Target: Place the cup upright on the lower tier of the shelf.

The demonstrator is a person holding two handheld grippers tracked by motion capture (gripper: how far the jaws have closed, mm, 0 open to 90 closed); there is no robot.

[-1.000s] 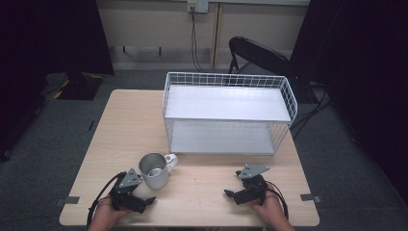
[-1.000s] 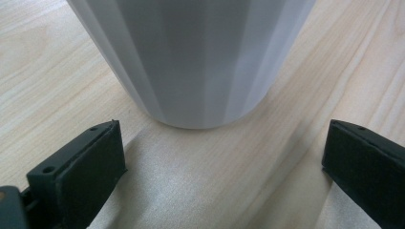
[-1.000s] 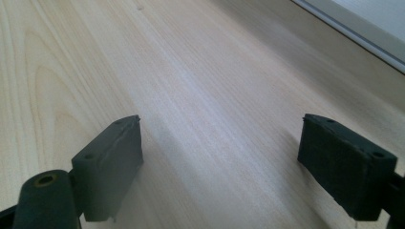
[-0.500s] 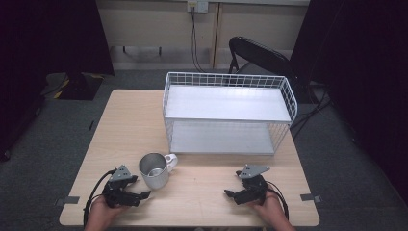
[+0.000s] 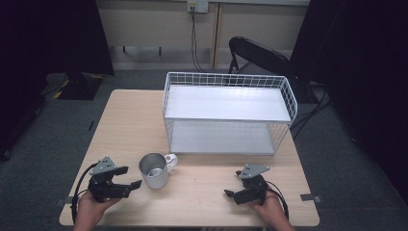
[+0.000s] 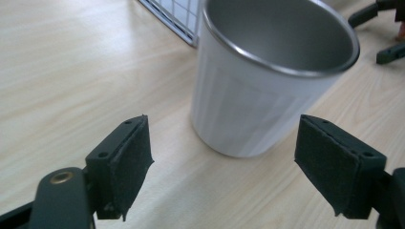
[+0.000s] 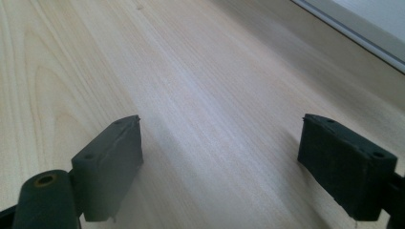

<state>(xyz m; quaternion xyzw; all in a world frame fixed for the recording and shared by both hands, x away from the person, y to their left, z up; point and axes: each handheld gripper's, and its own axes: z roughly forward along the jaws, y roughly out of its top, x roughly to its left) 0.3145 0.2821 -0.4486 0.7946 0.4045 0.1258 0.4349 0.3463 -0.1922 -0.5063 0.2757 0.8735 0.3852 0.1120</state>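
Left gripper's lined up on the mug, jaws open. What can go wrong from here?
1. The mug sits off-centre toward the right pad of the left gripper; closing now may shove or tip it rather than clamp it.
2. The smooth, tapered steel wall may slip between the pads.
3. The handle points at the wire rack, which is close; a careless lift may snag it.

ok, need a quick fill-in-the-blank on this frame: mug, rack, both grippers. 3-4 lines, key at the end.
1. The left gripper points its open jaws at the ____, without touching it.
2. The mug stands upright on the table, its handle turned toward the wire ____.
3. Both shelves of the rack are ____.
4. The right gripper has its jaws ____ over bare wood.

Missing words: mug; rack; empty; open
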